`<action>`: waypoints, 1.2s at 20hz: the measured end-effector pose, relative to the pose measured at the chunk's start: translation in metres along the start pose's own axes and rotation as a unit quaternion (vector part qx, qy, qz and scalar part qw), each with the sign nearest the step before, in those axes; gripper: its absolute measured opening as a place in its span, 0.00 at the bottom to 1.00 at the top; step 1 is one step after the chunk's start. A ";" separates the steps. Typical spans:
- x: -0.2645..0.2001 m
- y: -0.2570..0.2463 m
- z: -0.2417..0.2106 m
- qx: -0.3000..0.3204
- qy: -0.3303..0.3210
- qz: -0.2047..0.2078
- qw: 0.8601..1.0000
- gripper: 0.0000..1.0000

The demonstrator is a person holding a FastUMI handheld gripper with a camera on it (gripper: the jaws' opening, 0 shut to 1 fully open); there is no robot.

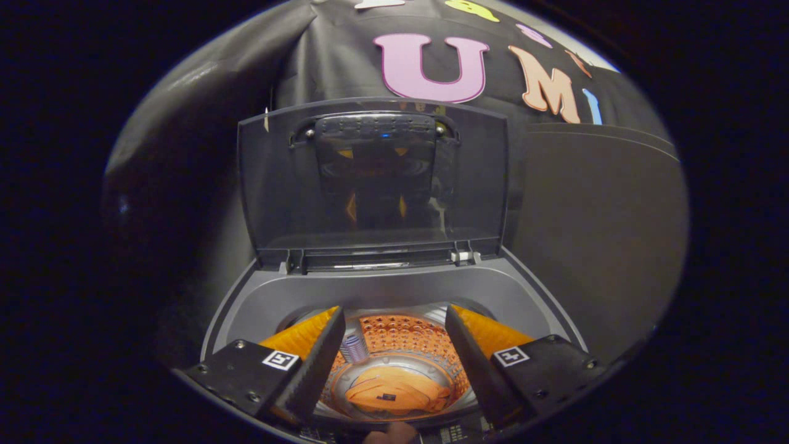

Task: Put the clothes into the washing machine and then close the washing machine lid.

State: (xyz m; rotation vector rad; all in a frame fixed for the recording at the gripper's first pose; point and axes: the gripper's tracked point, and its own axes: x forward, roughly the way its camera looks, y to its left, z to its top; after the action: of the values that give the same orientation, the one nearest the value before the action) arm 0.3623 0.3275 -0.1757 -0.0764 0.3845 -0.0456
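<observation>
Gripper (394, 364) poised above the washing machine (394, 290) opening, its 2 fingers spread wide with nothing between them. Looking down through the gap: 1 folded garment, the clothes (397, 390), lies on the floor of the perforated drum (407, 330), well below the fingertips. Loading step judged complete, as far as the drum shows. Beyond the fingers the lid (373, 179) stands upright on its rear hinge, fully open. Remaining: bring the lid down shut
</observation>
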 end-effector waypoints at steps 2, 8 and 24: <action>-0.001 0.007 0.003 -0.013 -0.010 0.015 1.000 0.99; -0.023 0.003 0.040 -0.013 -0.042 0.007 0.999 0.97; -0.052 -0.003 0.261 0.026 -0.201 -0.001 0.979 0.96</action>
State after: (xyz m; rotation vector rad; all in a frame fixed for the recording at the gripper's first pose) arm 0.4121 0.3443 0.0856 -0.0325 -0.0224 -0.0409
